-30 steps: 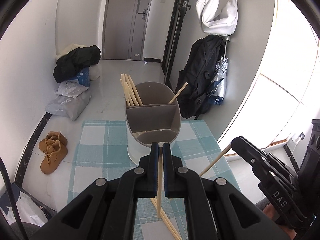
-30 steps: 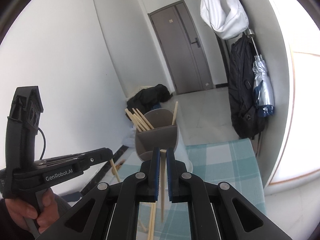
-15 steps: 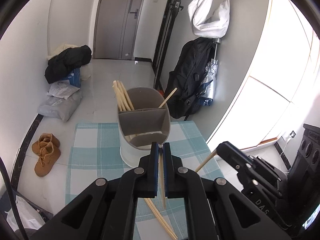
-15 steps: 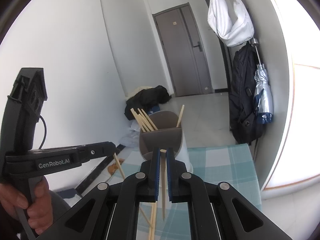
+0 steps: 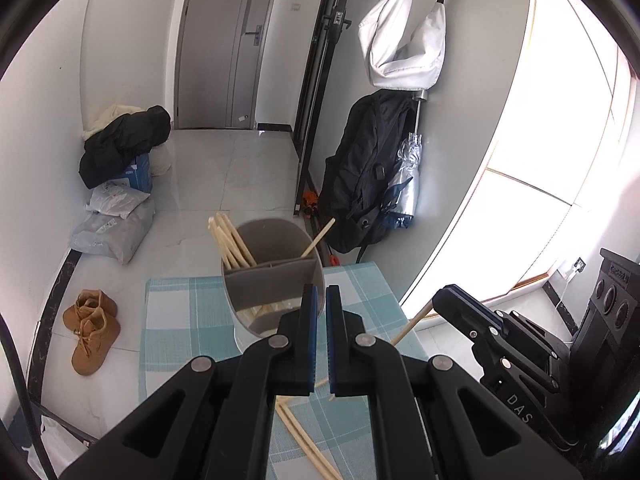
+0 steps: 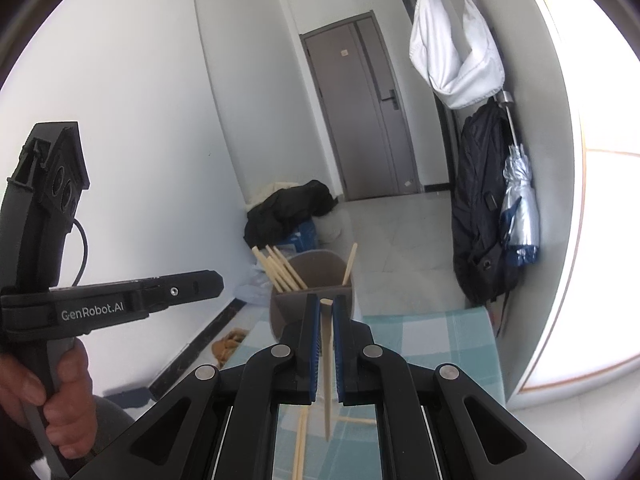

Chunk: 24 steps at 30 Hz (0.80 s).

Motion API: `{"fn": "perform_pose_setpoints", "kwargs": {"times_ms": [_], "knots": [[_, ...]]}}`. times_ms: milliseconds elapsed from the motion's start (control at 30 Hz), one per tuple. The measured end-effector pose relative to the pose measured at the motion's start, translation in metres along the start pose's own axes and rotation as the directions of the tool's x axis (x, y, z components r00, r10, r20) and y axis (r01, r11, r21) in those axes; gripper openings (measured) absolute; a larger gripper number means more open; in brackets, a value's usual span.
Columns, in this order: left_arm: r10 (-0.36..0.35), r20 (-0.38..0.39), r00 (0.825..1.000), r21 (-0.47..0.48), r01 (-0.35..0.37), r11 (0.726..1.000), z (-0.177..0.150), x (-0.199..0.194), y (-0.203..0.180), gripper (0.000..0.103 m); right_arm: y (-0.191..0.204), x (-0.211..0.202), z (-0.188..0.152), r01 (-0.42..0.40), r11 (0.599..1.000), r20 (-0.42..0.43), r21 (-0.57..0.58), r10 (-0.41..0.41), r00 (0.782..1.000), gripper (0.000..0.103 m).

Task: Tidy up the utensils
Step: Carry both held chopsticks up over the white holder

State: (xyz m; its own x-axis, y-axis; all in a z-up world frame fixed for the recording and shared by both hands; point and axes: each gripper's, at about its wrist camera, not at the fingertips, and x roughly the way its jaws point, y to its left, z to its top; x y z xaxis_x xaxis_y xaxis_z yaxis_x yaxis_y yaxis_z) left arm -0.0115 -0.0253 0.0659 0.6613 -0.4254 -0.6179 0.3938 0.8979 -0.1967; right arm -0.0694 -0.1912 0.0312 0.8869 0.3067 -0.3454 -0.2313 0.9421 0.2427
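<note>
The right gripper [image 6: 326, 312] clamps a pale wooden chopstick [image 6: 327, 360] between its blue pads; the stick's blunt top shows between the fingertips and its thin tip hangs toward six o'clock. The left gripper [image 5: 319, 300] is pressed shut with nothing seen between its pads. At twelve o'clock from both stands the grey oval utensil holder [image 5: 276, 276], smooth-walled and divided, with a bundle of chopsticks [image 5: 230, 238] leaning at eleven o'clock. More loose chopsticks [image 5: 308, 448] lie flat on the teal checked tablecloth [image 5: 180, 320] at six o'clock.
</note>
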Motion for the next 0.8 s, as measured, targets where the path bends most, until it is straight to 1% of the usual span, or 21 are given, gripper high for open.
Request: {"fn": "perform_pose_setpoints", "kwargs": {"times_ms": [67, 133, 200, 267, 300, 333, 400, 467, 500, 533, 567, 600, 667, 733, 767, 800], "knots": [[-0.001, 0.001, 1.000, -0.004, 0.001, 1.000, 0.003, 0.000, 0.004, 0.000, -0.003, 0.001, 0.006, 0.003, 1.000, 0.003, -0.009, -0.003, 1.000, 0.005], [-0.012, -0.016, 1.000, -0.008, 0.012, 1.000, 0.001, 0.003, 0.009, 0.000, -0.008, 0.001, 0.011, 0.001, 1.000, 0.006, -0.003, -0.001, 1.000, 0.005], [-0.018, -0.066, 0.998, -0.017, 0.017, 1.000, -0.005, 0.013, 0.016, 0.000, -0.013, 0.002, 0.013, 0.004, 1.000, 0.004, 0.001, -0.004, 1.000, 0.005], [-0.038, -0.145, 0.989, -0.004, 0.038, 0.999, -0.019, 0.032, 0.020, 0.006, -0.020, 0.003, 0.012, 0.007, 1.000, -0.009, 0.004, -0.007, 1.000, 0.005], [-0.040, -0.196, 0.980, 0.014, 0.044, 0.999, -0.030, 0.043, 0.019, 0.017, -0.026, 0.004, 0.010, 0.013, 1.000, -0.020, 0.007, -0.013, 1.000, 0.005], [-0.038, -0.226, 0.973, 0.027, 0.046, 0.999, -0.036, 0.050, 0.018, 0.032, -0.031, 0.005, 0.008, 0.017, 1.000, -0.028, 0.014, -0.017, 0.999, 0.005], [-0.048, -0.295, 0.954, 0.071, 0.072, 0.995, -0.054, 0.068, 0.010, 0.050, -0.045, 0.006, 0.002, 0.032, 0.998, -0.052, 0.045, -0.029, 0.998, 0.005], [-0.041, -0.331, 0.943, 0.129, 0.088, 0.988, -0.072, 0.083, -0.001, 0.050, -0.058, 0.005, -0.004, 0.043, 0.996, -0.069, 0.078, -0.037, 0.997, 0.005], [-0.031, -0.355, 0.934, 0.164, 0.094, 0.982, -0.079, 0.093, -0.008, 0.053, -0.065, 0.003, -0.007, 0.049, 0.994, -0.078, 0.094, -0.042, 0.996, 0.005], [-0.016, -0.395, 0.919, 0.204, 0.104, 0.973, -0.087, 0.105, -0.015, 0.053, -0.070, 0.002, -0.009, 0.053, 0.993, -0.084, 0.107, -0.044, 0.995, 0.006], [0.010, -0.421, 0.907, 0.243, 0.102, 0.965, -0.095, 0.118, -0.022, 0.053, -0.077, -0.001, -0.012, 0.054, 0.991, -0.090, 0.126, -0.043, 0.995, 0.006], [0.035, -0.428, 0.903, 0.270, 0.091, 0.959, -0.101, 0.129, -0.027, 0.053, -0.084, -0.004, -0.014, 0.053, 0.988, -0.098, 0.145, -0.039, 0.994, 0.006], [0.045, -0.439, 0.897, 0.298, 0.098, 0.950, -0.108, 0.144, -0.033, 0.053, -0.095, -0.008, -0.017, 0.045, 0.983, -0.109, 0.181, -0.026, 0.994, 0.006], [0.080, -0.443, 0.893, 0.345, 0.088, 0.934, -0.112, 0.159, -0.040, 0.053, -0.111, -0.013, -0.022, 0.040, 0.972, -0.116, 0.231, -0.013, 0.993, 0.006], [0.075, -0.465, 0.882, 0.358, 0.109, 0.927, -0.114, 0.168, -0.044, 0.053, -0.117, -0.015, -0.024, 0.038, 0.967, -0.123, 0.251, -0.007, 0.992, 0.006], [0.073, -0.485, 0.871, 0.355, 0.120, 0.927, -0.116, 0.175, -0.045, 0.053, -0.126, -0.018, -0.026, 0.036, 0.960, -0.127, 0.278, -0.001, 0.992, 0.006]]}}
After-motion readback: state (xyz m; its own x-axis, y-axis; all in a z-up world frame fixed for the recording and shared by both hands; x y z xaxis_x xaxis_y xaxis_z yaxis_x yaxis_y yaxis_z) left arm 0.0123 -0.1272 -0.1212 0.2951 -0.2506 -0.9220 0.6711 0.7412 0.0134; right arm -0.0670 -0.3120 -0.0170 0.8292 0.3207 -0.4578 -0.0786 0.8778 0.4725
